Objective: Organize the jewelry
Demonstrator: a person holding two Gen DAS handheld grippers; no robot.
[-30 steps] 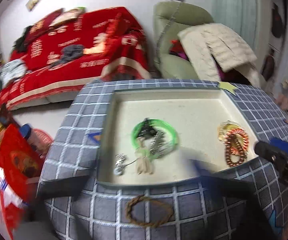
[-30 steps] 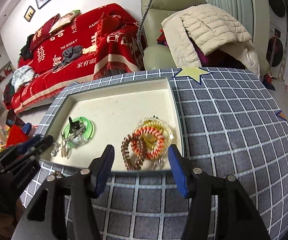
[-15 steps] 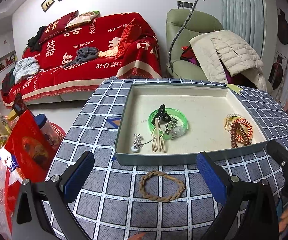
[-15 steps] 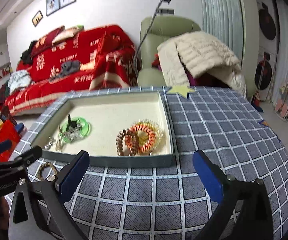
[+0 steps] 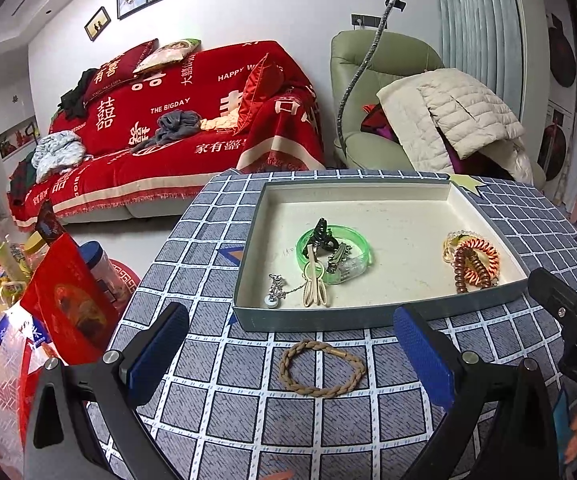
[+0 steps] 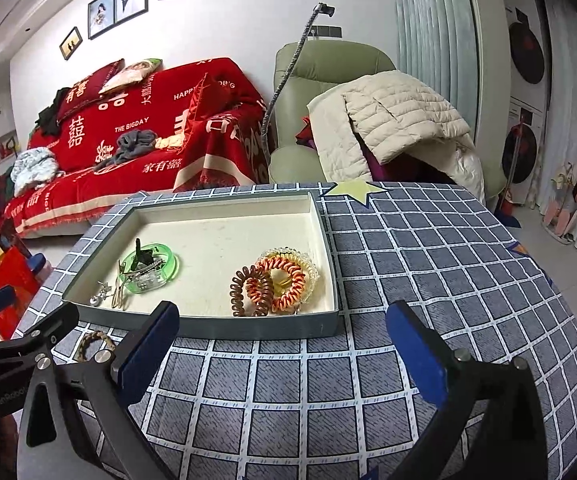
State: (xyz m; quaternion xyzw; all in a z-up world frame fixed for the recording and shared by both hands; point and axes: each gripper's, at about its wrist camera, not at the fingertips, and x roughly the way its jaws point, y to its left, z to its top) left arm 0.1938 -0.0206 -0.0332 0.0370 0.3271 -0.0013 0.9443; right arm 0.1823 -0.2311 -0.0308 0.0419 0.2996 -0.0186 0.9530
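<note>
A grey tray with a cream inside stands on the checked tablecloth. In it lie a green bangle with hair clips, a silver pendant, and coiled hair ties. A braided brown bracelet lies on the cloth in front of the tray. My left gripper is open and empty, just above and in front of the bracelet. My right gripper is open and empty in front of the tray's right half. The bracelet shows at its left.
The table extends to the right of the tray, with a yellow star sticker at its far edge. Red bags stand on the floor at the left. A red sofa and a green armchair lie beyond.
Both grippers have pulled back from the tray and opened wide. The right jaws, narrow a second ago, now stand far apart. The bracelet has not moved.
</note>
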